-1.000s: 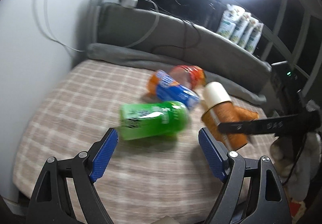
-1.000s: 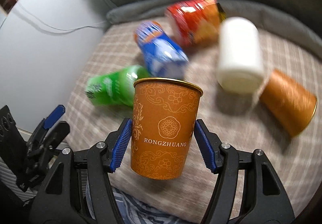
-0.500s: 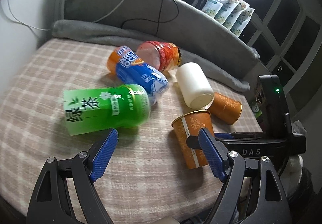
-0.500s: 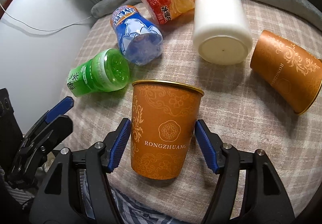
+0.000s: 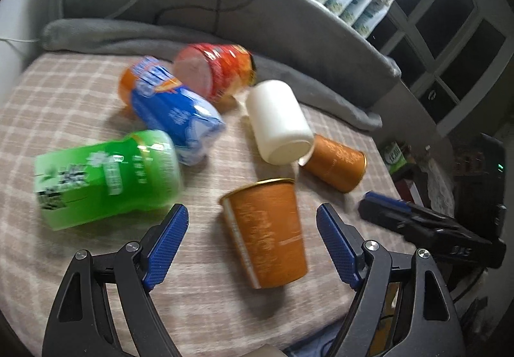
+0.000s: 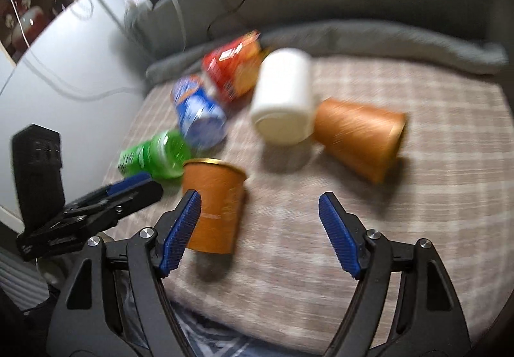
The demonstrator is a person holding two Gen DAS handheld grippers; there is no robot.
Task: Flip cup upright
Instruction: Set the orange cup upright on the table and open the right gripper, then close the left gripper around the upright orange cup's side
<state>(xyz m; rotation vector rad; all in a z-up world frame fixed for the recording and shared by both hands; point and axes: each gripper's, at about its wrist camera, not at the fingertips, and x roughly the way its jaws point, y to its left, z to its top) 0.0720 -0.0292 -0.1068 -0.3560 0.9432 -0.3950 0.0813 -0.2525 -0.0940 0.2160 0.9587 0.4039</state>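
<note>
- The right gripper [image 6: 259,231] was spread wide and held nothing; the upright orange cup [image 6: 213,204] stood on the plaid cloth [image 6: 417,183] just beside its left finger.
- The left gripper [image 5: 252,243] was also spread, empty, with that cup [image 5: 266,230] standing between and ahead of its fingers.
- A second orange cup [image 6: 359,140] lay on its side farther ahead, touching a white cup [image 6: 284,97].
</note>
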